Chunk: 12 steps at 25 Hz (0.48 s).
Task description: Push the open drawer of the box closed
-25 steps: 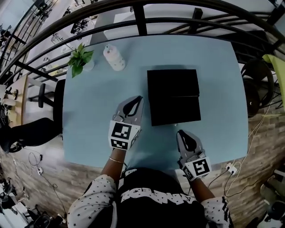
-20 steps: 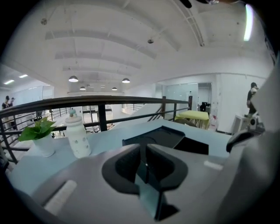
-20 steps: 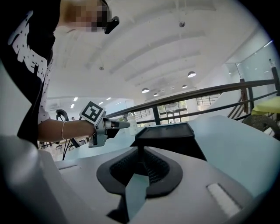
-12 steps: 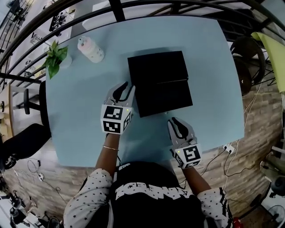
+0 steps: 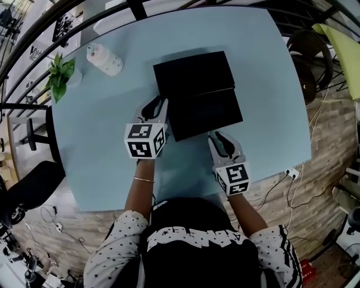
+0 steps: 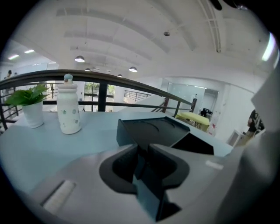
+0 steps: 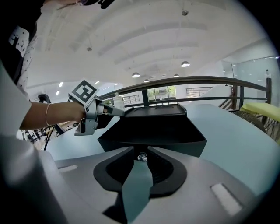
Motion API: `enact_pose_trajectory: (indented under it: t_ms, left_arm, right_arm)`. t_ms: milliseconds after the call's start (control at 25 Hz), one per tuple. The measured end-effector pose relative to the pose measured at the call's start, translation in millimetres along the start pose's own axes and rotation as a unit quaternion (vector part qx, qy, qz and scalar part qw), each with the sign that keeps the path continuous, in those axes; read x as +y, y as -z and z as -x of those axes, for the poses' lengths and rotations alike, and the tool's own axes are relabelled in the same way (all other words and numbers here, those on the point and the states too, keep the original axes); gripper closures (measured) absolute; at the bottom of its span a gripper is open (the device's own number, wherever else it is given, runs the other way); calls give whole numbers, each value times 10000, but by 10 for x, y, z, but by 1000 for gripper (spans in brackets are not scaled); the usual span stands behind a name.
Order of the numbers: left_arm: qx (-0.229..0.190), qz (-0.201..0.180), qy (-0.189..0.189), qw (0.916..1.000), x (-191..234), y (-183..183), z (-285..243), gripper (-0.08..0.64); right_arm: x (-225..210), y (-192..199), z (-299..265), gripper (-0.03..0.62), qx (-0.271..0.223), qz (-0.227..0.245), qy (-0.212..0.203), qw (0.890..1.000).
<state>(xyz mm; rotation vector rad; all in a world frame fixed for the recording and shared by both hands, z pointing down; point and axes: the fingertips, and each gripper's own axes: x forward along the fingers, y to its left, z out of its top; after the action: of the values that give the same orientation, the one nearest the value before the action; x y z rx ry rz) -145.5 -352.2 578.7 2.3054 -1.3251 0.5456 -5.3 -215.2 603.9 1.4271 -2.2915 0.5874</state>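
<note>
A black box (image 5: 194, 72) lies on the pale blue table (image 5: 95, 140), its drawer (image 5: 207, 114) pulled out toward me. My left gripper (image 5: 162, 104) is shut and empty, with its tips against the left side where drawer and box meet; in the left gripper view the box (image 6: 151, 130) fills the space just past the tips (image 6: 142, 151). My right gripper (image 5: 218, 136), also shut, points at the drawer front (image 7: 153, 138). A small knob (image 7: 141, 157) shows right at its tips (image 7: 141, 151). The left gripper (image 7: 94, 111) appears there too.
A white spotted bottle (image 5: 104, 58) and a small potted plant (image 5: 59, 76) stand at the table's far left. A dark railing (image 5: 135, 8) runs behind the table. A black chair (image 5: 28, 180) sits off the left edge and cables lie on the floor at the right.
Both grippers have moved forward to the box: the left from the bare table to the drawer's left side, the right up to the drawer front. The drawer is still pulled out.
</note>
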Motion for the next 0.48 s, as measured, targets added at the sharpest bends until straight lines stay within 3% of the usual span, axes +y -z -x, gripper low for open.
enact_pose_trajectory:
  t_ms: [480]
  left_arm:
    - [-23, 101, 51, 9999, -2, 0, 10, 560]
  right_arm:
    - [-25, 184, -179, 505, 541, 32, 134, 9984]
